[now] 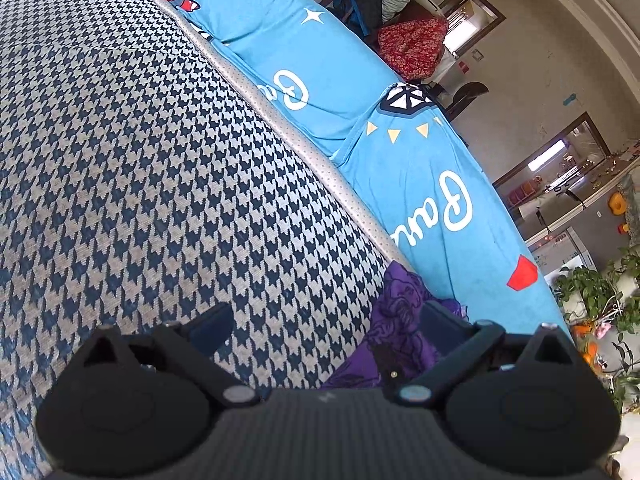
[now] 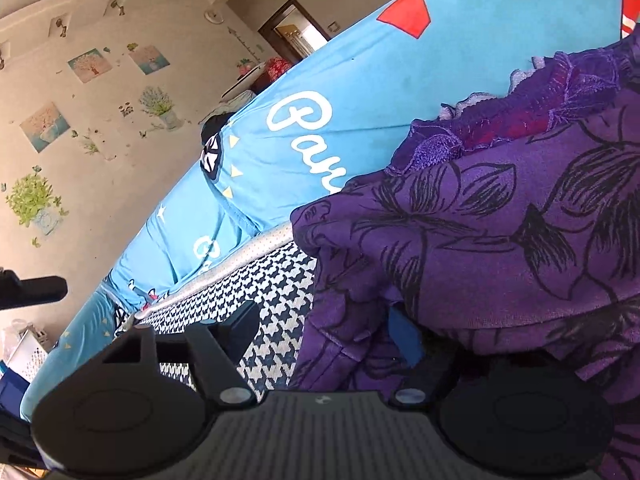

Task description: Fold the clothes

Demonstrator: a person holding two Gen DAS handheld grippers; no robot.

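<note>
Woven houndstooth cover (image 1: 140, 140) – coarse, matt; soft purple printed garment (image 2: 500, 220); smooth blue cotton cushions (image 1: 288, 40); matt black plastic jaws.

Location: a home living room. Evidence: a sofa seat in houndstooth fabric (image 1: 160, 152), blue printed back cushions (image 1: 432, 216), flower wall stickers (image 2: 36, 196), potted plants (image 1: 592, 292), interior doorways (image 2: 298, 28).
</note>
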